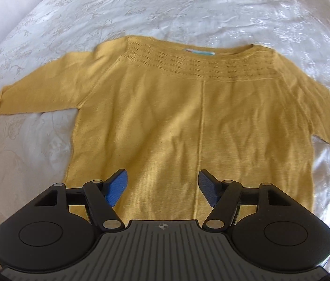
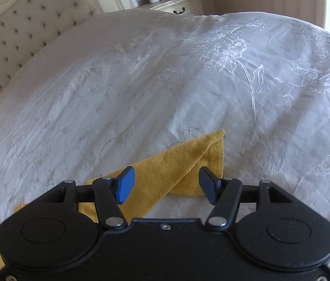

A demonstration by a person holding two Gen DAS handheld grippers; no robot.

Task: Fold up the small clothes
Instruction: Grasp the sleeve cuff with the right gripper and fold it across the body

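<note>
A mustard-yellow knit sweater (image 1: pixel 188 121) lies flat on the white bedspread (image 1: pixel 165 7), neckline away from me, both sleeves spread out to the sides. My left gripper (image 1: pixel 162 187) is open and empty, hovering over the sweater's bottom hem near the centre seam. In the right wrist view a sleeve end (image 2: pixel 183 164) of the sweater lies on the bed with its cuff folded over. My right gripper (image 2: pixel 165 183) is open and empty just above that sleeve end.
The embroidered white bedspread (image 2: pixel 188 70) covers the whole bed. A tufted cream headboard (image 2: pixel 24 23) stands at the far left and a cream nightstand (image 2: pixel 179 4) with small items stands beyond the bed.
</note>
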